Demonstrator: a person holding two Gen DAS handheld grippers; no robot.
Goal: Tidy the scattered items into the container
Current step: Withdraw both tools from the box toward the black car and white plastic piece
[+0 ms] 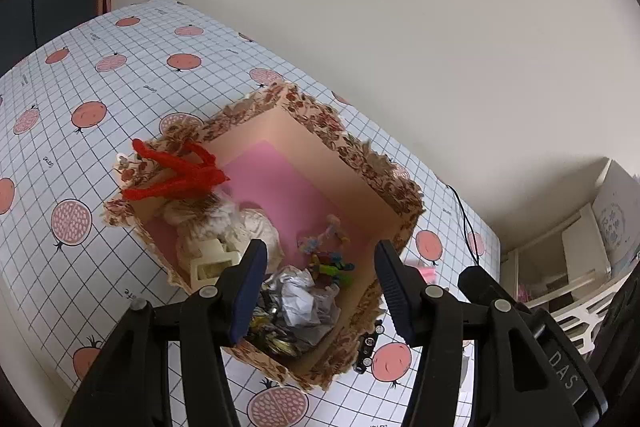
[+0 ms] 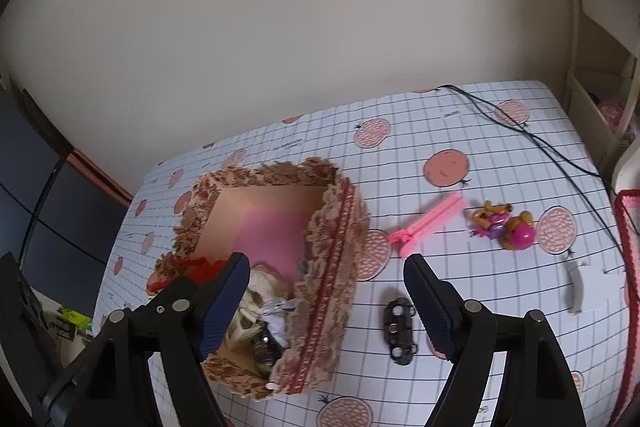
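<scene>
**Both claws empty above a half-filled box, three strays left on the table**

In the left wrist view, the left gripper (image 1: 320, 291) stands moderately wide with nothing between its pads, hovering over the near corner of the floral box (image 1: 384, 183). Inside lie the red fuzzy sticks (image 1: 176, 171) draped over the rim at 10 o'clock, a pale plush heap (image 1: 224, 223), a cream plastic piece (image 1: 210, 263), crumpled foil and paper (image 1: 300, 299), and small colourful toys (image 1: 330, 259).

In the right wrist view, the right gripper (image 2: 324, 303) gapes wide and empty, its left finger over the box's near end. On the checked tablecloth (image 2: 460, 131) still wait a black toy car (image 2: 400, 331) just inside the right finger, a pink clip (image 2: 428, 223) at 1 o'clock, and a purple-and-orange figure (image 2: 504, 227) further toward 2 o'clock.

Risks, as I judge them: the red sticks could slip off the rim if the box is nudged; the car may roll away under a closing pinch; the black cable (image 2: 560, 155) could snag a reach toward the figure.
</scene>
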